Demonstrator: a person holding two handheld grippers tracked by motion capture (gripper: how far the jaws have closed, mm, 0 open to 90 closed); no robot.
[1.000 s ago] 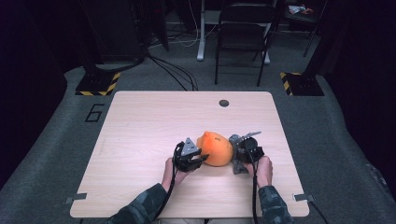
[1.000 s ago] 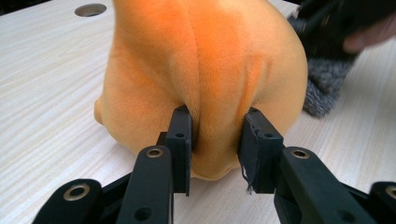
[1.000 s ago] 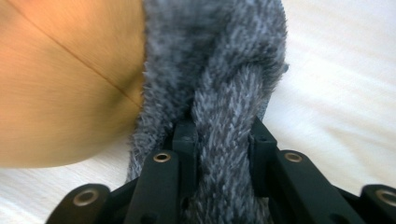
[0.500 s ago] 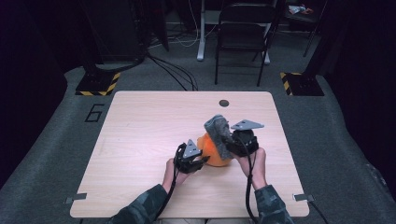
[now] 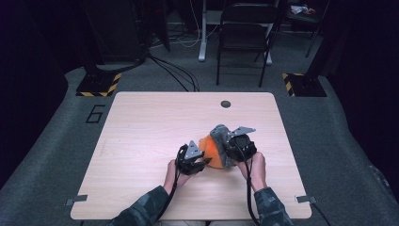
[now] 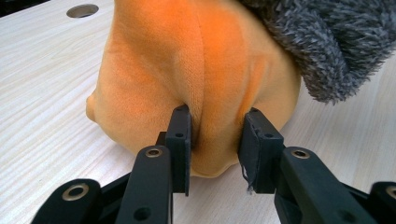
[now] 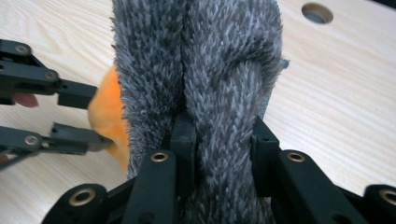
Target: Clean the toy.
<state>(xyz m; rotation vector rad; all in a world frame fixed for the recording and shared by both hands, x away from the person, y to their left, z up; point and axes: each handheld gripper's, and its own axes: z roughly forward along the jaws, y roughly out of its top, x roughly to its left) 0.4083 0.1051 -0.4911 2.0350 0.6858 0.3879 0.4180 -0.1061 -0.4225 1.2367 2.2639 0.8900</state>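
The high view is dim and soft, its edges falling into darkness; the pale surface point(image 5: 150, 127) is evenly lit from above. Both close views are bright and sharp.

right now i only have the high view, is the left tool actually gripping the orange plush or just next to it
Observer: Gripping. In the left gripper view the left tool pinches a fold of the orange plush between its pads.
Operator: and the right tool, what has it got
Observer: The right gripper view shows the right tool clamped on a ridge of the grey furry part.
Operator: is the plush off the table
Observer: Its lower edge rests on the wooden table in the left gripper view.
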